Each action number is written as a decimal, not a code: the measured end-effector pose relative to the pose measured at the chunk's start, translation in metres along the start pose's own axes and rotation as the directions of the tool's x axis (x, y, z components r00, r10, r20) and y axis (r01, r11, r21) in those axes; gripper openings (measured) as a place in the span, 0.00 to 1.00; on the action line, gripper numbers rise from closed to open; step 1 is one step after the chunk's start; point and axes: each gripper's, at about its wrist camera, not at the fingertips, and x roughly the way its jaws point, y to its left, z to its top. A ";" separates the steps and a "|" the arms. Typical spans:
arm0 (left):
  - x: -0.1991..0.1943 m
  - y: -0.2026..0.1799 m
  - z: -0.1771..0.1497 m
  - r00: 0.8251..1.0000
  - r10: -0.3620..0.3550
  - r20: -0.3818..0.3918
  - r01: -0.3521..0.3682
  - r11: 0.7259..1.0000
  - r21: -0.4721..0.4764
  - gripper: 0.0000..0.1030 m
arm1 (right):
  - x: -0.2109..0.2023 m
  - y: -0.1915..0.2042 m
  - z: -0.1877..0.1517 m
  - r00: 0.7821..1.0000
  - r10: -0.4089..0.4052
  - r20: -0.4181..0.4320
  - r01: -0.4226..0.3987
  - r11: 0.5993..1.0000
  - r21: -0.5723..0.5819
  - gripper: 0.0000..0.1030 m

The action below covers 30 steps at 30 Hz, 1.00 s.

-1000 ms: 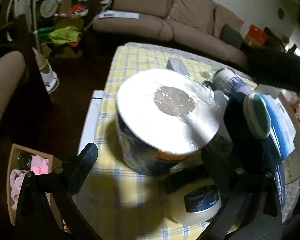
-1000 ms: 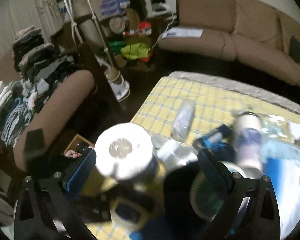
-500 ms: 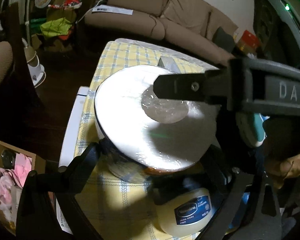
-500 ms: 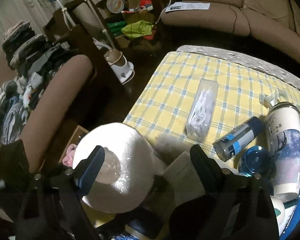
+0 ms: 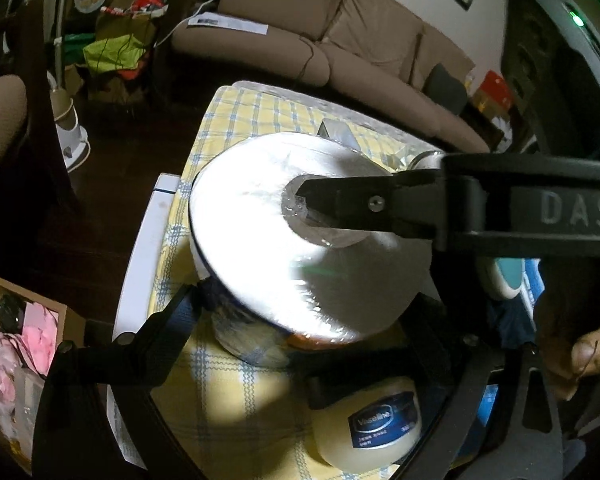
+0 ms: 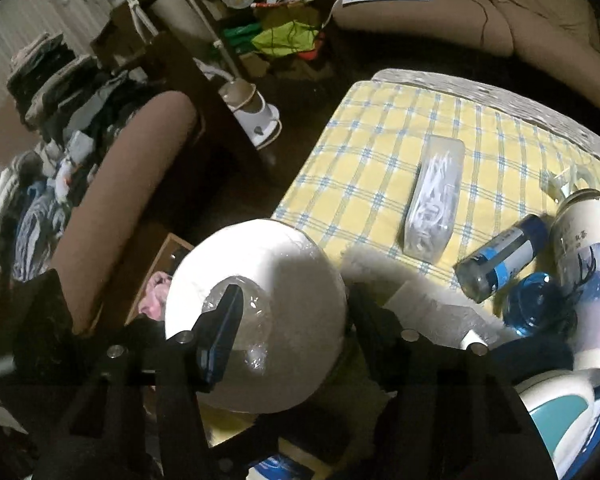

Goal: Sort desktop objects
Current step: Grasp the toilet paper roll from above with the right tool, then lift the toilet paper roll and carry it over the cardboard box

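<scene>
A plastic-wrapped toilet paper roll (image 5: 284,248) (image 6: 292,280) stands on the yellow checked tablecloth (image 6: 380,152). My right gripper (image 6: 296,304) straddles the roll's wall from above. One finger (image 6: 224,320) dips into the core and the other stands outside the rim. Its jaws are closing, with a gap still showing at the core finger. In the left wrist view that finger (image 5: 352,208) reaches across the roll's top. My left gripper (image 5: 308,344) is open wide just short of the roll, over a Vaseline jar (image 5: 368,428).
A clear pouch of white cables (image 6: 434,200), a small blue-and-white bottle (image 6: 500,256), a deer-print tumbler (image 6: 588,248) and a blue lid (image 6: 536,304) lie right of the roll. A box of pink things (image 5: 16,344) sits on the floor at left. A thumb (image 5: 592,352) shows at right.
My right gripper came down over the roll and narrowed its jaws, one finger entering the core. The left gripper stayed put, still wide.
</scene>
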 end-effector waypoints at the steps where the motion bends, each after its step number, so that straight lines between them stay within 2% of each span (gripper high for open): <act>1: -0.004 0.001 0.001 1.000 -0.013 0.003 0.013 1.000 -0.010 0.95 | -0.003 0.002 0.000 1.000 0.004 0.007 -0.004 1.000 0.002 0.57; 5: -0.032 -0.008 0.006 0.998 -0.013 0.059 0.012 1.000 0.019 0.95 | -0.032 0.014 0.000 0.997 0.050 0.060 -0.050 0.999 0.005 0.57; 8: -0.063 -0.016 0.003 0.992 -0.040 0.121 0.038 0.999 0.025 0.95 | -0.062 0.028 -0.005 0.991 0.093 0.098 -0.093 0.996 -0.011 0.57; 12: -0.097 -0.041 -0.003 0.983 -0.073 0.169 0.063 0.996 0.063 0.95 | -0.110 0.042 -0.021 0.985 0.097 0.145 -0.091 0.995 -0.048 0.57; 16: -0.117 -0.081 -0.007 0.976 -0.122 0.180 0.104 0.989 0.107 0.97 | -0.156 0.037 -0.040 0.980 0.084 0.181 -0.078 0.996 -0.039 0.57; 23: -0.131 -0.189 -0.008 0.963 -0.214 0.165 0.169 0.954 0.249 0.98 | -0.265 -0.016 -0.093 0.955 0.033 0.295 -0.051 0.997 0.056 0.57; 27: -0.121 -0.273 -0.014 0.956 -0.267 0.118 0.214 0.915 0.343 0.98 | -0.327 -0.069 -0.134 0.933 -0.021 0.360 -0.040 0.986 0.160 0.57; 30: -0.104 -0.334 -0.023 0.949 -0.307 0.067 0.257 0.882 0.396 0.98 | -0.366 -0.117 -0.170 0.912 -0.052 0.407 -0.060 0.964 0.258 0.57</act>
